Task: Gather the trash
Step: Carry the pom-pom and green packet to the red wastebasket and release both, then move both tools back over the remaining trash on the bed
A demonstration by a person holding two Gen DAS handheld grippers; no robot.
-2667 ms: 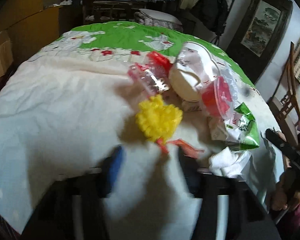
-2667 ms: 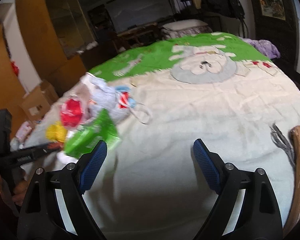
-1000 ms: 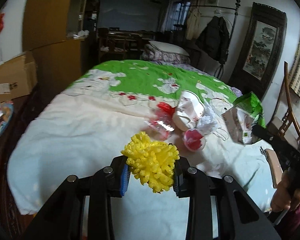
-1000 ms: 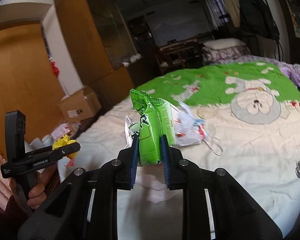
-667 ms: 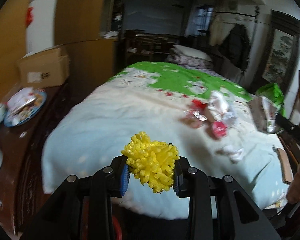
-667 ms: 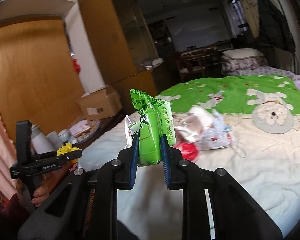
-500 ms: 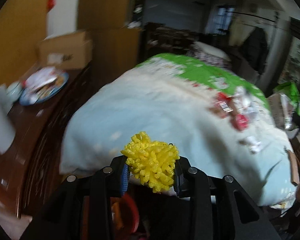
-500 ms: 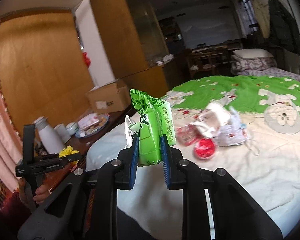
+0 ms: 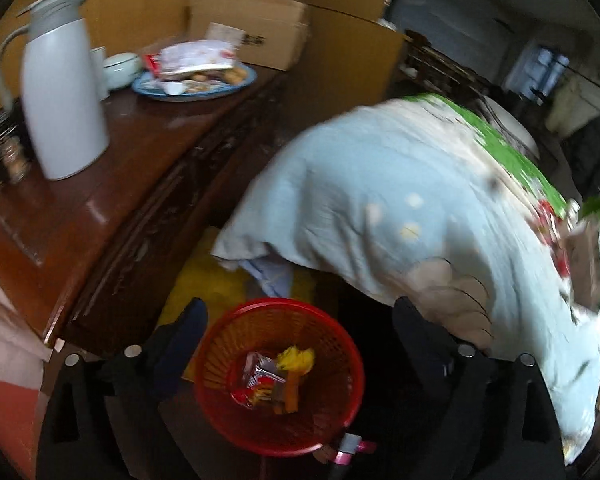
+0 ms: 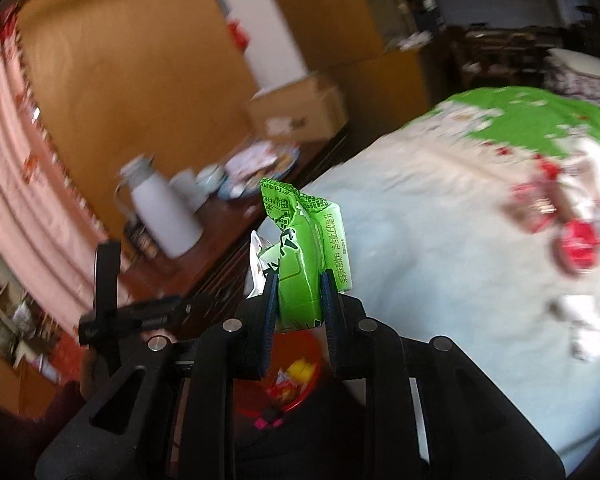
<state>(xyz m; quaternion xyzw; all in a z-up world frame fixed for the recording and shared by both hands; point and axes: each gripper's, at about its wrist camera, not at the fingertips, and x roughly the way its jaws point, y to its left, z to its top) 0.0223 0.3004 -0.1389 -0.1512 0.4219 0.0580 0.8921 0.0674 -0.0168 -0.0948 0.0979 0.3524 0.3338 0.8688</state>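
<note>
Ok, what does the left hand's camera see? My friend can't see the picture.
A red basket sits on the floor right below the open left gripper, with a yellow fuzzy ball and snack wrappers inside it. The fingers have just opened with nothing between them. Left stands a wooden cabinet with a white jug; right, a bed.

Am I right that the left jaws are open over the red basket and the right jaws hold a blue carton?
Not quite: the carton is green, not blue, as the right wrist view shows. The rest stands: the left gripper has just opened its jaws, nothing between them, above the red basket, and the right gripper is shut on the carton.
</note>
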